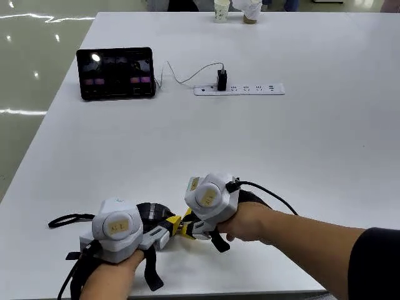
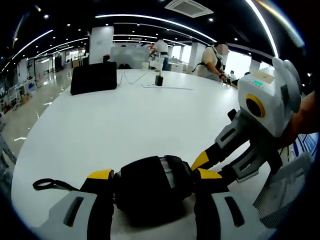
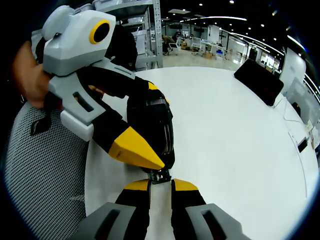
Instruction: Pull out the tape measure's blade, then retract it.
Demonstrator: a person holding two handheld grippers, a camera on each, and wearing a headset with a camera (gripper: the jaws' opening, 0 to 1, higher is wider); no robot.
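Even overhead light floods the white table [image 1: 262,137] in the head view, leaving only faint, soft shadows. Glare streaks the glossy floor [image 1: 25,62] at left. In both gripper views fisheye distortion bends the ceiling strips [image 2: 130,16] into arcs under a dim ceiling, the edges smear, and the black tape measure [image 2: 150,187] holds little detail.

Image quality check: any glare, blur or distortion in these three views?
Head view: sharp, evenly lit; glare streaks on the glossy floor. Left gripper view: heavy fisheye, ceiling lights bow into arcs; the black tape measure reads dark, little surface detail. Right gripper view: same bowing, the table edge curves; white top bright, not blown out.
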